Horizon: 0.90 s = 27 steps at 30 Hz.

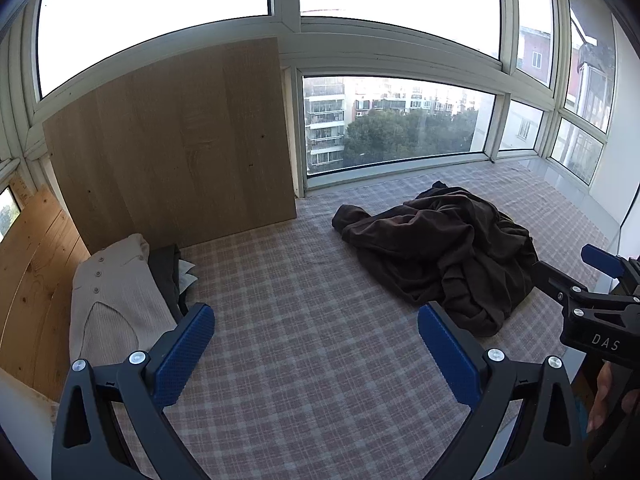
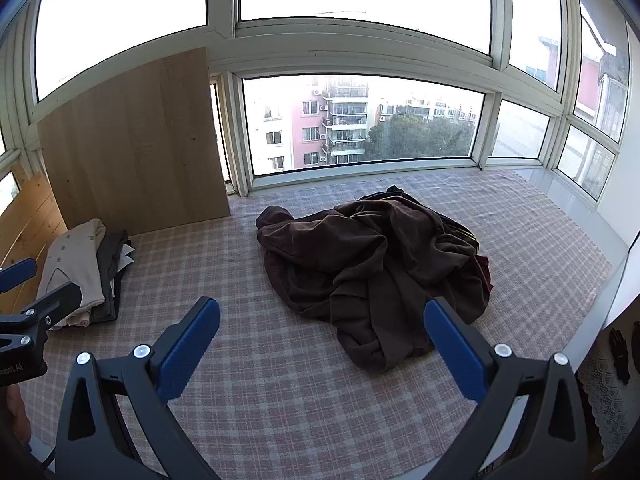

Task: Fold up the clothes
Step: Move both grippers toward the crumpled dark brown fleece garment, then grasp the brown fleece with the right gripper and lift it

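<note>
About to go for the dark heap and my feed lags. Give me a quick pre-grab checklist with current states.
1. Left claw open and holding nothing: ok.
2. Right claw open and holding nothing: ok.
3. Dark heap in view, crumpled, not yet folded: ok to grab.
4. Checked cloth between claws and heap bare: ok.
5. Folded pile at left, apart from the heap: ok.
6. Collar or hem to grab, and whether the heap is one garment: cannot tell.
</note>
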Available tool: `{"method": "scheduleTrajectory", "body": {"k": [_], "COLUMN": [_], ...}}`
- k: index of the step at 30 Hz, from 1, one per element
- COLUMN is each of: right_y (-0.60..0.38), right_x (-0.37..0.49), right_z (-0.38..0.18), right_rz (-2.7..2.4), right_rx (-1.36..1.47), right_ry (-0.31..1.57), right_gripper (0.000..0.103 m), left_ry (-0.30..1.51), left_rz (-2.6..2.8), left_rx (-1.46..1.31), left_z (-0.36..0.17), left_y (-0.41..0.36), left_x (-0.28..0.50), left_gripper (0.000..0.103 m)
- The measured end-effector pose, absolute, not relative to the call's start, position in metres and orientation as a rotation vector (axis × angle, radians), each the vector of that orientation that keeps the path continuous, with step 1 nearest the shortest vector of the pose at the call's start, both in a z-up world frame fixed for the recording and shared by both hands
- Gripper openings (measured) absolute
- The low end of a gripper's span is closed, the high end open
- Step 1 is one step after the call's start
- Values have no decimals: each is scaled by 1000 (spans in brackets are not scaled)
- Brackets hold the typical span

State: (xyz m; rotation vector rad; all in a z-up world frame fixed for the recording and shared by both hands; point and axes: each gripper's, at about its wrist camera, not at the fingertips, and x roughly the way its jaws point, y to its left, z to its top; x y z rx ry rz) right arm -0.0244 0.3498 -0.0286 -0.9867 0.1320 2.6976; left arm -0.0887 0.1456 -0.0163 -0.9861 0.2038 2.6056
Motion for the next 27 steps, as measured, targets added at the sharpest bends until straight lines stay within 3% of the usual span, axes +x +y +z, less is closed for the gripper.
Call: {"method": "scheduleTrajectory", "body": {"k": [21,25,27], "right_y": [488,517,533], "right_x": [-57,-69,-77], "right_z": [-55,-70,-81], "right_rz": [2855,2842,2823], "right_rx": [-997,-1038,-1080], "right_ry": [174,114,82], "right_gripper": [102,92,92], "left_ry": [68,73,81], "left_rz": [2597,2595,2603], "left_rx": [-1085,-1096,-1108], "left_z": [-27,-30,-33], "left_y": [222,228,230], "left_x": [-103,-106,-108], "left_gripper": [103,103,103]}}
